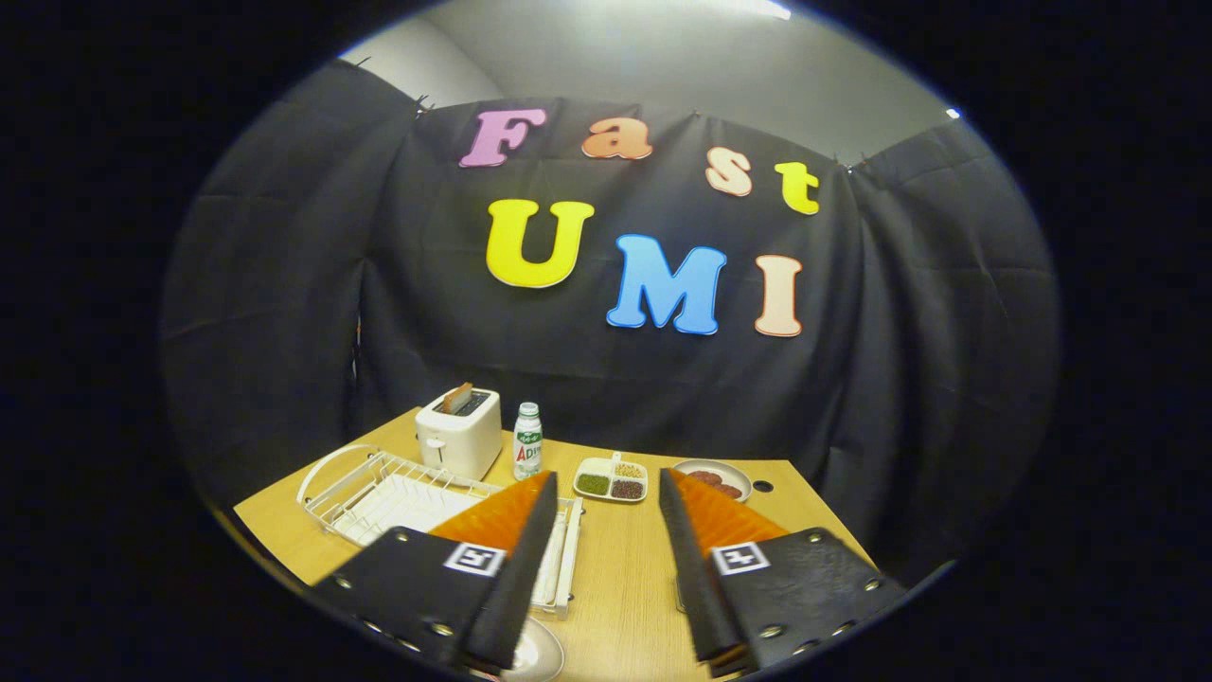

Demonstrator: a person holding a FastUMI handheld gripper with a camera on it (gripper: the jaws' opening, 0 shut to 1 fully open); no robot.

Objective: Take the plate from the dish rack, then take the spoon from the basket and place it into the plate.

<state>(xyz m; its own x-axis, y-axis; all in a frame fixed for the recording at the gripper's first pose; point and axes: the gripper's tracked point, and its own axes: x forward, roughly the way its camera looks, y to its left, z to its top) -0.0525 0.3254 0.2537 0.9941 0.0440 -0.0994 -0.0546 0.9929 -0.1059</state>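
Plate: on table under left finger, beside rack, partly hidden. Looks rigid, glossy, slippery, breakable; take it by rim. Your gripper is spread, holding nothing.

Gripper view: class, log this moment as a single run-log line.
hand-held gripper: open, holding nothing | white wire dish rack: beside one finger | white toaster: beyond rack | round white plate: on wooden table, near fingers
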